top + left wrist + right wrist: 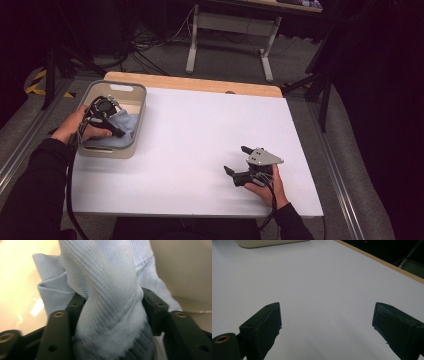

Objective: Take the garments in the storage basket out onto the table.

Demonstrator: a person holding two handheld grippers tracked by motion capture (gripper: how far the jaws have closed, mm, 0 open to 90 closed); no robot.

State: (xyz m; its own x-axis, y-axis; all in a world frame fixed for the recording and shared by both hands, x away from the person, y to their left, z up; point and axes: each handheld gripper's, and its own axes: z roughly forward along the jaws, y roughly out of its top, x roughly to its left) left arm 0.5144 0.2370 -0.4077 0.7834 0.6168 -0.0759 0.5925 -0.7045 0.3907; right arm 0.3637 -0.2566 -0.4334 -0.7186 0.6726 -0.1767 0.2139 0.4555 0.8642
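Left gripper (119,131) fingers (75,305) clamped on pale blue cloth (110,290) inside bin (141,107); right gripper (237,160) released, well apart over counter (190,135).

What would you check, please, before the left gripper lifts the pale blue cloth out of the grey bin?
1. Left gripper shut on the cloth: ok, fabric is bunched between its jaws.
2. Whole cloth gathered: not ok, folds hang loose beside the jaws.
3. Cloth free of the bin: cannot tell, its lower part is hidden.
4. Right gripper out of the way: ok, open and apart from the bin.
5. Landing space on the white table: ok, bare between bin and right gripper.
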